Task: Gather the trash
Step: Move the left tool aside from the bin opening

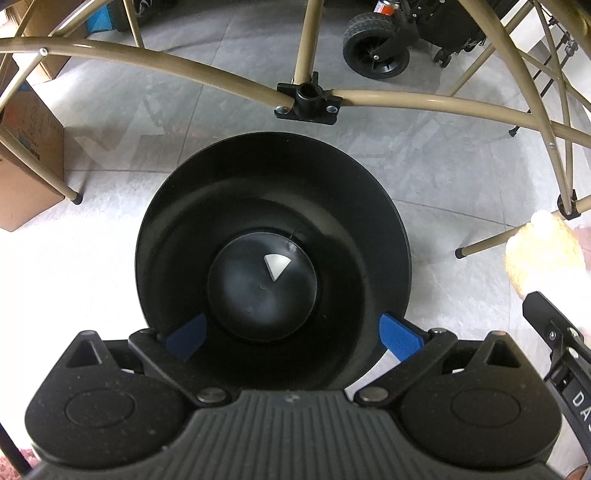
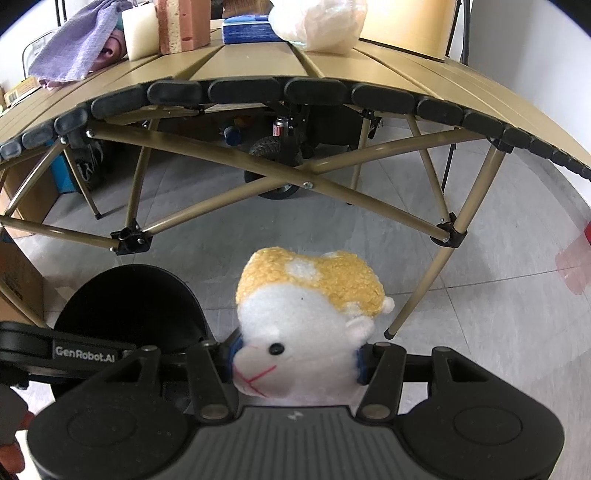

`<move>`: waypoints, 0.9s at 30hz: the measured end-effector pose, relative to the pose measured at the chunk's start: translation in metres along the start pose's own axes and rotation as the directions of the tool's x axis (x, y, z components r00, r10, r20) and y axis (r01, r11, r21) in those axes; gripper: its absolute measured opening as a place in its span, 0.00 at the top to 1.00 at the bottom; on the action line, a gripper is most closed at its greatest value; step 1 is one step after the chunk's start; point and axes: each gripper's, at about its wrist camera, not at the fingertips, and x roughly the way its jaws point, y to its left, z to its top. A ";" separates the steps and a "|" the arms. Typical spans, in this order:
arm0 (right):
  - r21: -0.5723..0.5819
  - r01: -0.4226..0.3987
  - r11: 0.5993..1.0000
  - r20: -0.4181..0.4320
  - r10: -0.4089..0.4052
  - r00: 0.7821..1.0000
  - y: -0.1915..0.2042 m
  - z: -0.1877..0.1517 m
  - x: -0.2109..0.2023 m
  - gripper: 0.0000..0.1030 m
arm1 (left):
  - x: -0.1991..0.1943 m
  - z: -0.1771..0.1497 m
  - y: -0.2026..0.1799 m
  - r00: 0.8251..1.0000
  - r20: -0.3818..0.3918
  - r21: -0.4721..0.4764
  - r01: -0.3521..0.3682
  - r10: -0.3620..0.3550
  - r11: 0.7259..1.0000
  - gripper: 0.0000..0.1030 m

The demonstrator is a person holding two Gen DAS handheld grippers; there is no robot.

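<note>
A black round bin (image 1: 273,206) stands on the floor; I look straight down into it, and a small white wedge (image 1: 277,266) lies on its bottom. My left gripper (image 1: 293,334) is open, one blue finger inside the bin's rim and the other outside it. My right gripper (image 2: 295,360) is shut on a white and yellow plush hamster (image 2: 310,306), held above the floor just right of the bin (image 2: 129,302). The plush also shows at the right edge of the left wrist view (image 1: 543,251).
A tan folding table (image 2: 258,62) stands just ahead, its leg frame (image 1: 306,99) crossing over the floor behind the bin. On it lie a purple cloth (image 2: 81,44), sponges (image 2: 181,26), a blue pack (image 2: 247,31) and a plastic bag (image 2: 321,22). A cardboard box (image 1: 26,155) sits left; a wheeled cart (image 1: 376,44) beyond.
</note>
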 end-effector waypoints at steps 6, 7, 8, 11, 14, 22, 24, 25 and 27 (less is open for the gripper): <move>-0.001 -0.002 1.000 0.004 0.002 1.000 0.001 0.000 -0.001 0.49 | -0.005 -0.003 0.004 1.000 0.003 -0.001 -0.002 0.002 1.000 0.01; -0.002 -0.004 1.000 0.005 0.004 1.000 0.001 0.000 -0.002 0.49 | -0.007 -0.004 0.004 1.000 0.007 0.002 -0.006 0.006 1.000 0.01; -0.003 -0.005 1.000 0.006 0.005 1.000 0.002 0.000 -0.002 0.49 | -0.008 -0.005 0.004 1.000 0.009 0.004 -0.009 0.009 1.000 0.01; -0.005 -0.012 1.000 0.009 0.012 1.000 0.004 0.000 -0.005 0.49 | -0.015 -0.009 0.007 1.000 0.015 0.005 -0.021 0.021 1.000 0.01; -0.010 -0.019 1.000 0.012 0.020 1.000 0.008 0.000 -0.006 0.49 | -0.024 -0.013 0.013 1.000 0.019 0.007 -0.022 0.022 1.000 0.01; -0.028 -0.052 0.998 0.029 0.052 0.998 0.024 0.003 -0.018 0.49 | -0.043 -0.023 0.030 0.999 0.030 0.006 -0.016 0.016 1.000 0.01; -0.041 -0.062 0.997 0.039 0.064 0.997 0.032 0.004 -0.023 0.49 | -0.049 -0.026 0.037 0.999 0.036 -0.007 -0.011 0.011 1.000 0.01; -0.048 -0.066 0.997 0.042 0.068 0.997 0.035 0.004 -0.026 0.48 | -0.053 -0.027 0.041 0.999 0.039 -0.015 -0.002 0.003 1.000 0.01; -0.058 -0.073 0.996 0.048 0.076 0.996 0.042 0.005 -0.031 0.48 | -0.060 -0.030 0.048 0.999 0.049 -0.023 0.007 -0.006 1.000 0.01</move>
